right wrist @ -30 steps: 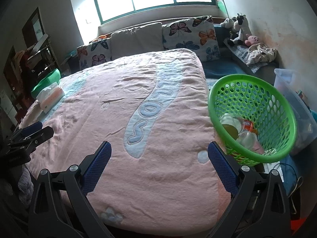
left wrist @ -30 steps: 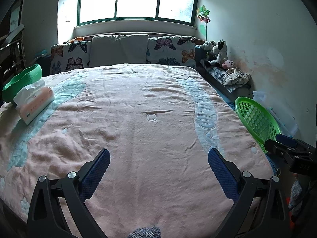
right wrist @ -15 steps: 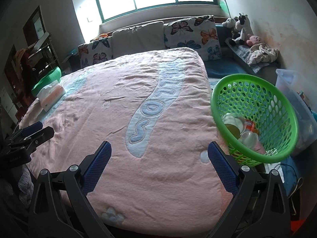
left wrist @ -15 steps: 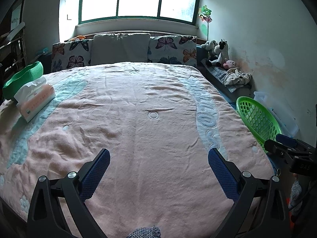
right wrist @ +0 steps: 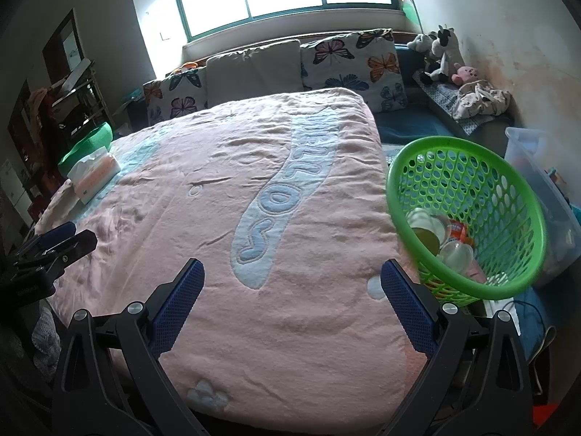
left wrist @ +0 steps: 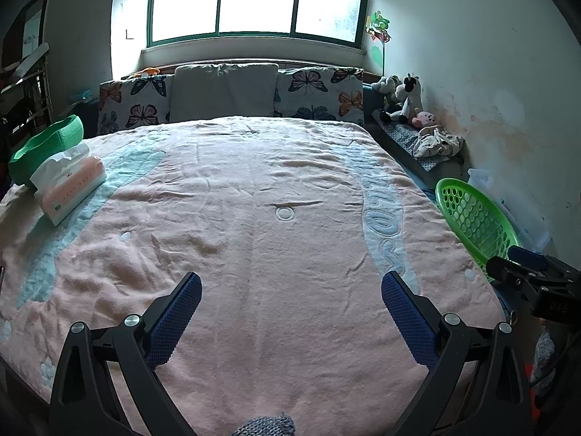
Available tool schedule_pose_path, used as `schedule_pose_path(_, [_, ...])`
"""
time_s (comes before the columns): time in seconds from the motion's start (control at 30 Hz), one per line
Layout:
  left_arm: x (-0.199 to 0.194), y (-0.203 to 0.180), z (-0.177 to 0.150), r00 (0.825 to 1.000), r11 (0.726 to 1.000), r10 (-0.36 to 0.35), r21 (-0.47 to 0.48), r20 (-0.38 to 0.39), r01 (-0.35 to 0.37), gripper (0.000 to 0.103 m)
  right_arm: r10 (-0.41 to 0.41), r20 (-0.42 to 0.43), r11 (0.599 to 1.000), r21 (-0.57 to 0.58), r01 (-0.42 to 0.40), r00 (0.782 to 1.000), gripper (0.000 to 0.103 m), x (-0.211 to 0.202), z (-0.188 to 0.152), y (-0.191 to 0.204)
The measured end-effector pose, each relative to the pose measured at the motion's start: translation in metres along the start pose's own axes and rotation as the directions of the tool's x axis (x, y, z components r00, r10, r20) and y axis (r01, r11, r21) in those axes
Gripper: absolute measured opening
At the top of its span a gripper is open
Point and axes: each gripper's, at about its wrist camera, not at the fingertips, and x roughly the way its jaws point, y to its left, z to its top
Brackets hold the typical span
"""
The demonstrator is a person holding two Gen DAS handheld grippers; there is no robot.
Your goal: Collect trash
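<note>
A green mesh basket (right wrist: pixel 508 196) stands beside the bed's right edge, tilted toward the bed. It holds several pieces of trash: clear plastic cups (right wrist: pixel 454 254) and a red wrapper (right wrist: pixel 459 229). The basket also shows in the left wrist view (left wrist: pixel 475 214). My left gripper (left wrist: pixel 290 287) is open and empty above the foot of the pink blanket (left wrist: pixel 254 218). My right gripper (right wrist: pixel 292 276) is open and empty above the blanket's right front part, left of the basket.
A tissue pack (left wrist: pixel 69 185) and a green bowl-like tub (left wrist: pixel 43 145) sit at the bed's left side. Pillows (left wrist: pixel 225 91) line the headboard. Stuffed toys (left wrist: pixel 403 98) and a clear plastic bin (right wrist: pixel 537 181) stand along the right wall.
Both grippers have drawn back and tilted slightly, so the bed and basket sit a little lower and farther in view. Both stay open and empty.
</note>
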Motion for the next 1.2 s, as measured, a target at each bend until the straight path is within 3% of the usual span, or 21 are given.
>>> schedule_pose_path(0.6, [-0.002,0.003,-0.001,0.996,0.996,0.089,-0.016,0.01,-0.089,0.096,-0.015,-0.002,1.0,-0.01,0.015,1.0,0.097,0.0,-0.003,-0.001])
schedule_pose_path(1.2, [0.0,0.01,-0.002,0.994,0.993,0.113,-0.027,0.003,-0.113,0.096,-0.031,-0.01,0.999,-0.022,0.031,0.999,0.097,0.002,-0.006,-0.001])
